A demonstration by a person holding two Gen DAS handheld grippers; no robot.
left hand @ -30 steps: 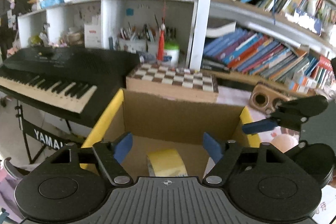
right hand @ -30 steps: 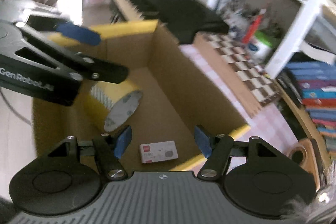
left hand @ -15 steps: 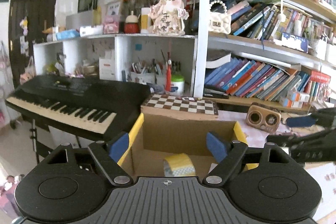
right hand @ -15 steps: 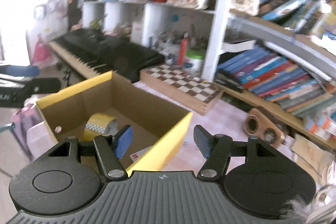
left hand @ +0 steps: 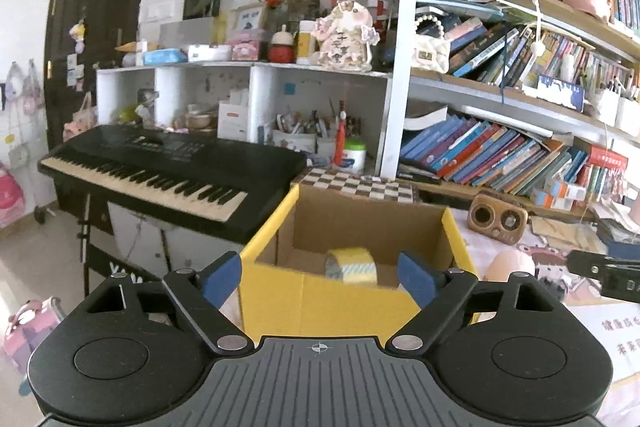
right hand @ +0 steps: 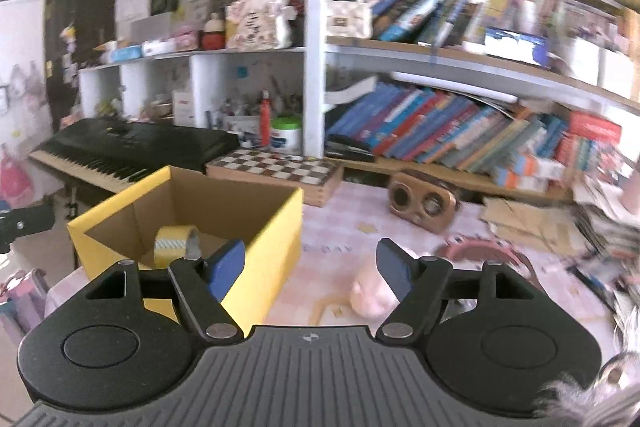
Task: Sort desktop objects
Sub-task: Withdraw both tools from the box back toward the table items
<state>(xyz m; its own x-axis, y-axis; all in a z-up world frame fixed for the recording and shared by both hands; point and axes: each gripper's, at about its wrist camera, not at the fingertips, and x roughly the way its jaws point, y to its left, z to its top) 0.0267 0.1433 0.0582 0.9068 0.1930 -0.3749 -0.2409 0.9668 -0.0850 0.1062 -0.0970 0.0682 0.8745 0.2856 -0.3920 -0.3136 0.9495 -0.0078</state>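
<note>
Matt cardboard box (left hand: pixel 320 297) w/ yellow skin; glossy tape roll (left hand: pixel 351 265).

A box (left hand: pixel 320 303) at lower centre is yellow outside and plain brown inside, holding a yellow tape roll (left hand: pixel 352 265). Behind it sits a brown-and-white checkered board (left hand: pixel 360 183), and at left a black keyboard (left hand: pixel 168 163) (white and black keys). The tablecloth (right hand: pixel 344 227) shows pale pink checks.
</note>
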